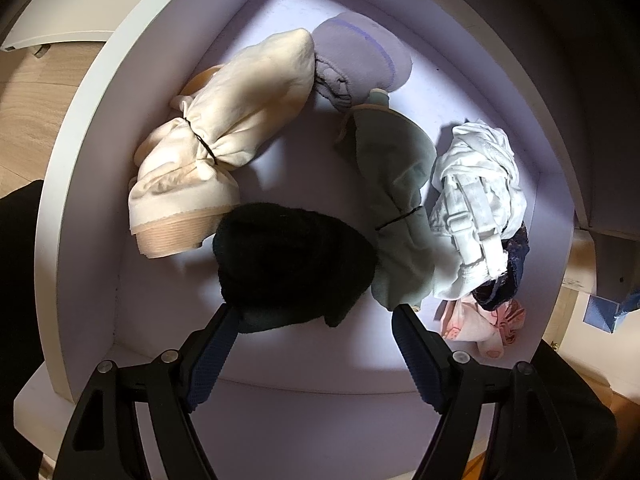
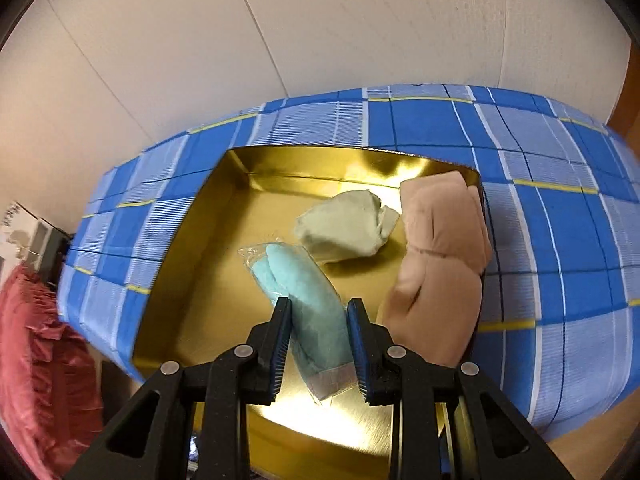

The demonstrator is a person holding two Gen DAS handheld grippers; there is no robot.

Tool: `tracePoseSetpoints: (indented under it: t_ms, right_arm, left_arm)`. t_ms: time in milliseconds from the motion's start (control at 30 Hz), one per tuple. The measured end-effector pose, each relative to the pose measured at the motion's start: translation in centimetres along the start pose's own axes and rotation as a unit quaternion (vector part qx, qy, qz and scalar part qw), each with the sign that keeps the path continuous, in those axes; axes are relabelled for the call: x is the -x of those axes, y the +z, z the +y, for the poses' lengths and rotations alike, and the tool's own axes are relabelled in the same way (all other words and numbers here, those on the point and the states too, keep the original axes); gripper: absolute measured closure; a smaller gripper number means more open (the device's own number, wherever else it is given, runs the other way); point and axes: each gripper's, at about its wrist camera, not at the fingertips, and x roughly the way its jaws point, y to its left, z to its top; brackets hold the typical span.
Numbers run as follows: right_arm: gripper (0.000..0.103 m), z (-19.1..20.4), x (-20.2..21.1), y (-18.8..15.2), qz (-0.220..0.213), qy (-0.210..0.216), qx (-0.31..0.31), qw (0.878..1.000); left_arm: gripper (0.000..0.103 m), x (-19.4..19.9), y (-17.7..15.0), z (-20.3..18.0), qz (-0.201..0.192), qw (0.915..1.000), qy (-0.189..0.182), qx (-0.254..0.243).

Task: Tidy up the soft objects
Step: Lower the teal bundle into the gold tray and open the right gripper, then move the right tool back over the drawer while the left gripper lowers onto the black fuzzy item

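Note:
In the left wrist view, my left gripper (image 1: 314,314) points down into a white drawer (image 1: 80,160) and stands open. A black fuzzy item (image 1: 292,264) lies on the drawer floor just past its fingertips, its near edge between them, and the right finger is apart from it. In the right wrist view, my right gripper (image 2: 320,304) is shut on a light blue soft roll in clear wrap (image 2: 304,284). It hangs over a gold box (image 2: 180,240), in which lie a pale green cloth (image 2: 344,228) and a tan bundle (image 2: 436,264).
The drawer also holds a cream bundle tied with a band (image 1: 224,128), a lilac piece (image 1: 360,52), a sage green bundle (image 1: 396,184), a white garment (image 1: 476,208), dark lace (image 1: 508,272) and a pink item (image 1: 480,328). The gold box sits on a blue plaid sheet (image 2: 560,200). Red fabric (image 2: 40,340) is at the left.

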Motion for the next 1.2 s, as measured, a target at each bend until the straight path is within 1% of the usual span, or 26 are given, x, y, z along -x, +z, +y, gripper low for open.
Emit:
tracePoseSetpoints:
  t_ms: [233,333,367,400,433,500,567,633,700,1133,1200]
  right_arm:
    - [0.074,0.1,-2.7,1.1,0.009,-0.037,0.029,0.999]
    - [0.074,0.4,-3.9,1.3,0.017,-0.078,0.054,0.995]
    - [0.073,0.4,-4.3,1.4,0.019,-0.101,0.063,0.993]
    - [0.072,0.3,-4.6,1.4,0.020,-0.114,0.069,0.991]
    - [0.070,0.2,-4.6,1.5,0.021,-0.115,0.069,0.991]
    - [0.067,0.1,-4.4,1.4,0.020,-0.110,0.068,0.991]
    - [0.062,0.1,-3.8,1.3,0.012,-0.102,0.068,0.992]
    - [0.052,-0.1,-2.8,1.1,-0.002,-0.091,0.059,0.994]
    - [0.048,-0.3,-2.0,0.9,-0.014,-0.080,0.050,0.995]
    - [0.047,-1.7,1.4,-1.5,-0.032,-0.034,0.016,0.999]
    - [0.045,-2.2,2.0,-2.3,-0.036,-0.025,0.006,0.999]
  left_arm:
    - [0.023,0.0,0.1,-0.1,0.003,1.0000,0.003,0.002]
    - [0.023,-0.2,0.2,0.1,0.003,1.0000,0.003,0.003]
    - [0.023,-0.2,0.2,0.0,0.002,1.0000,0.003,0.003]
    - [0.023,-0.2,0.1,0.1,0.001,1.0000,0.002,0.004]
    - [0.023,-0.2,0.2,0.2,0.000,1.0000,0.002,0.004]
    - [0.023,-0.1,0.3,0.2,-0.002,1.0000,0.002,0.004]
    - [0.023,0.0,0.3,0.2,-0.003,1.0000,0.002,0.005]
    - [0.023,0.1,0.4,0.3,-0.004,1.0000,0.001,0.005]
    - [0.023,0.1,0.6,0.3,-0.006,1.0000,0.001,0.006]
    - [0.023,0.2,1.4,1.6,-0.012,0.9999,0.003,0.011]
    - [0.023,0.1,1.4,1.7,-0.012,0.9999,0.003,0.011]
